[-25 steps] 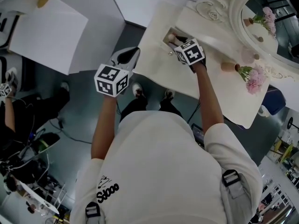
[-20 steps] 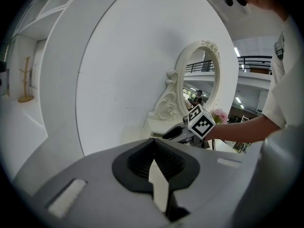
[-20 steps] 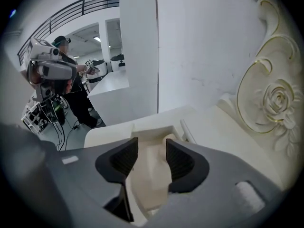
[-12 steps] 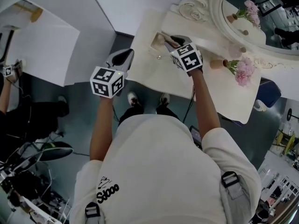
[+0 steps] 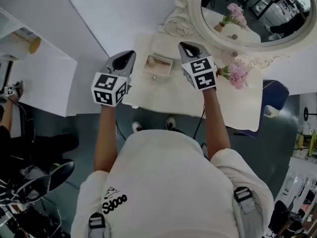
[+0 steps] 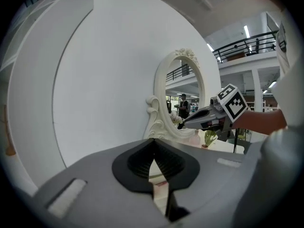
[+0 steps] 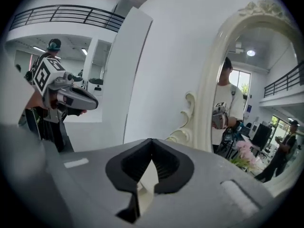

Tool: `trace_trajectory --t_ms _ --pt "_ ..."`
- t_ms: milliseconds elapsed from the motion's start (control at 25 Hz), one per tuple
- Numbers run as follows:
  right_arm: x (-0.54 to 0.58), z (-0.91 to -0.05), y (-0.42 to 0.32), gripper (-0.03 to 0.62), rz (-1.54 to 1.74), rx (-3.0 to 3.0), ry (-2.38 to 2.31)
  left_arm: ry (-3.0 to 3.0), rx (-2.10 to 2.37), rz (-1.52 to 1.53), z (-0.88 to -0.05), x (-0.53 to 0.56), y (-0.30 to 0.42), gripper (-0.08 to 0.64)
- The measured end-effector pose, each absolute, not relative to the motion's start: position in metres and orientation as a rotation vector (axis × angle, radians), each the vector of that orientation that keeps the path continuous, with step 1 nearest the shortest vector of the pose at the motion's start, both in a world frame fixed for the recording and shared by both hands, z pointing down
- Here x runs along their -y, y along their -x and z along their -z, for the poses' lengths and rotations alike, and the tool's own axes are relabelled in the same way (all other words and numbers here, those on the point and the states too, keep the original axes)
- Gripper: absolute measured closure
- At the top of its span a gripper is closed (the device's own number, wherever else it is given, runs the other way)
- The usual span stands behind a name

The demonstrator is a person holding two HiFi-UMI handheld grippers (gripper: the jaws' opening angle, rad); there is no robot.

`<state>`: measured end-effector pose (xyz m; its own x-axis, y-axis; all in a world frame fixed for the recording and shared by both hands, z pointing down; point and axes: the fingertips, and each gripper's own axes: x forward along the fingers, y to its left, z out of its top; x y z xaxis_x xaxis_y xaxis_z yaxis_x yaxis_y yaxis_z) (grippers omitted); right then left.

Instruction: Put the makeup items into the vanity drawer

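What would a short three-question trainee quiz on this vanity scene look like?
1. True or false: the drawer in the vanity stands open, with things lying in it.
2. What does the right gripper hold? A, a makeup brush. B, nothing, its jaws are shut and empty. C, a flower stem.
3. Fill in the word: seen from the person, the pink flowers stand to the ___ of the drawer.

Key: 1 true. 2 B. 3 right.
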<state>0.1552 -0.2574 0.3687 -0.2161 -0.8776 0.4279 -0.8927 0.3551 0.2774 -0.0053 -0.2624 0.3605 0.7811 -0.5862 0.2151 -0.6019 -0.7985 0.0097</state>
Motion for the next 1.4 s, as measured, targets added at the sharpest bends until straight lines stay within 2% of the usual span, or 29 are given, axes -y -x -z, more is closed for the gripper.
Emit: trace_trajectory --t_ms 520,760,1400 --pt "0.218 -0.244 -0.182 0.591 0.271 2.111 -1.763 -3.191 0.918 -0.121 -0.244 0.262 -0.035 0.545" --pt "0.208 -0.201 -0.176 0.591 0.379 2.178 -1.791 -3.263 0.863 0.084 -0.193 0.247 -0.039 0.545" --pt "0.210 -0.203 -0.164 0.591 0.363 2.212 -1.720 -3.277 0.873 -0.012 -0.198 0.241 -0.041 0.543"
